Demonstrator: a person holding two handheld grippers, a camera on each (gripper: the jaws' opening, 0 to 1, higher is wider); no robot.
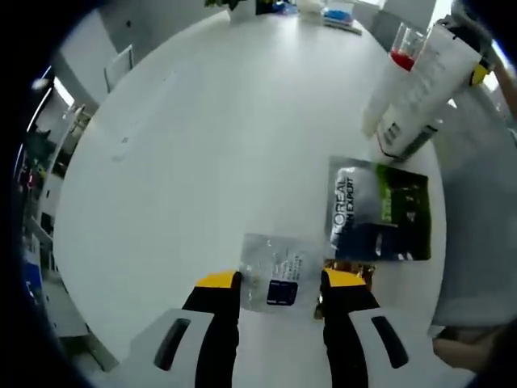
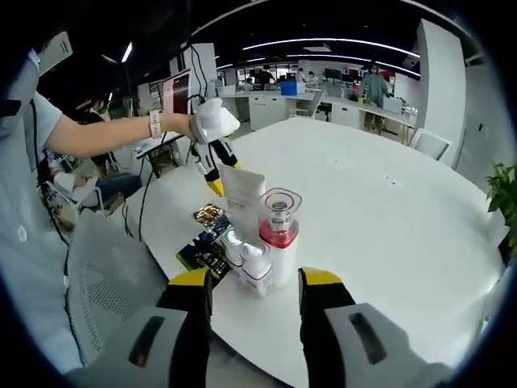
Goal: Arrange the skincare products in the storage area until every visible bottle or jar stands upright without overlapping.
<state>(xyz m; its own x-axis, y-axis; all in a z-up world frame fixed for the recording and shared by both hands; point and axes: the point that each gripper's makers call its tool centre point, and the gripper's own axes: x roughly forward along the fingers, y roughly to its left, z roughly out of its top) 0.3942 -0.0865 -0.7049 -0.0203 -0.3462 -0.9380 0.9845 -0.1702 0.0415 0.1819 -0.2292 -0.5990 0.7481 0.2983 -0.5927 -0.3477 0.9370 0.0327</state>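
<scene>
In the left gripper view, my left gripper (image 1: pixel 279 280) hangs over the white table (image 1: pixel 186 162), open, with a small clear sachet (image 1: pixel 273 275) lying between its yellow tips. Just beyond lies a flat L'Oreal pack (image 1: pixel 380 212), and a gold sachet (image 1: pixel 365 271) peeks out by the right jaw. A white tube (image 1: pixel 420 89) and a red-filled bottle (image 1: pixel 402 50) stand further off. In the right gripper view, my right gripper (image 2: pixel 257 281) is open and holds nothing. It sits just short of the cluster: the white tube (image 2: pixel 242 192), the clear-capped bottle (image 2: pixel 279 222) and small white bottles (image 2: pixel 246 259). The left gripper (image 2: pixel 216 186) hovers behind them.
A person's arm (image 2: pixel 113 129) holds the left gripper, and a grey mesh chair (image 2: pixel 105 283) stands at the near table edge. The L'Oreal pack (image 2: pixel 202 252) lies left of the bottles. Desks and people are in the background, with a plant (image 2: pixel 502 194) at the right.
</scene>
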